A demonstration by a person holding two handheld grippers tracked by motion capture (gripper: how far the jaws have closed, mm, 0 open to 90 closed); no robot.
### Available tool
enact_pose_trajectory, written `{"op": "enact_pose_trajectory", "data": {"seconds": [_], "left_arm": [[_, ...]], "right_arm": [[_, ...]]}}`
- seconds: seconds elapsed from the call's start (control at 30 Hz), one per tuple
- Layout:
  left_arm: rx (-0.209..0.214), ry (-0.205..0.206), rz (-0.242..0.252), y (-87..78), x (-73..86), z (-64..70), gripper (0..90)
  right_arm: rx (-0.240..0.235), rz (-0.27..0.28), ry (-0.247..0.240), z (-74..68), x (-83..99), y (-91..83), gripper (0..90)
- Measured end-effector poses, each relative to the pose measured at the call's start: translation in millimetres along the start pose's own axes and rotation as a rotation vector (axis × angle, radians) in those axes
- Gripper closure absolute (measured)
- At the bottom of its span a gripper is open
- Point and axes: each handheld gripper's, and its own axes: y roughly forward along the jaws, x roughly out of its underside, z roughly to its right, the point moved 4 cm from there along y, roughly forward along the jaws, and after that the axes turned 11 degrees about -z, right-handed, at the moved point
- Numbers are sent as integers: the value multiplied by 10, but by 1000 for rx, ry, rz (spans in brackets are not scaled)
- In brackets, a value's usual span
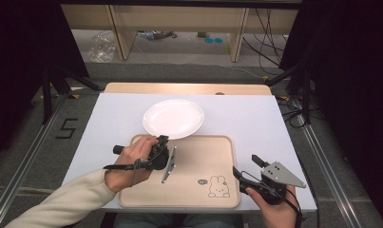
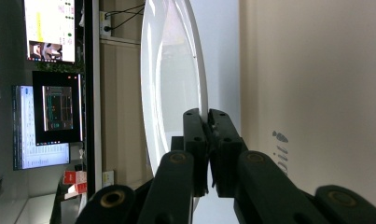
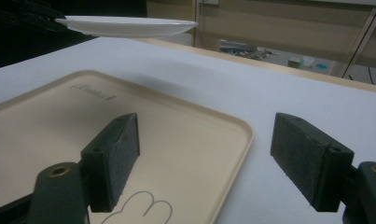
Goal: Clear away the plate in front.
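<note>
A white plate (image 1: 173,118) hangs tilted over the far edge of a beige tray (image 1: 198,156) that bears a rabbit drawing. My left gripper (image 1: 161,139), turned on its side, is shut on the plate's near rim. In the left gripper view the jaws (image 2: 208,122) pinch the thin rim of the plate (image 2: 171,84), with the tray (image 2: 316,70) beside it. My right gripper (image 1: 246,164) stands open at the tray's near right corner, holding nothing. Its view shows wide-apart pads (image 3: 113,156) over the tray (image 3: 59,126) and the plate (image 3: 129,25) lifted off the table farther away.
The tray lies on a white tabletop (image 1: 255,118) with a wooden strip (image 1: 189,88) along the far edge. Rails and cables run along the floor on both sides. Monitors (image 2: 48,107) stand off to the side in the left gripper view.
</note>
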Motion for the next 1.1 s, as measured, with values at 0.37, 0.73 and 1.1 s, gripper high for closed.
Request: {"op": "enact_pose_trajectory", "data": {"seconds": [0.37,0.73,1.1], "left_arm": [[-5,4,23,-147,-8,74,865],[4,5,35,-262,12,164,864],[10,18,59,-406,5,272,863]], "right_arm": [[-9,13,6,-8,-4,12,249],[-10,10,11,-9,-4,10,249],[-11,9,11,-10,-4,9,249]]}}
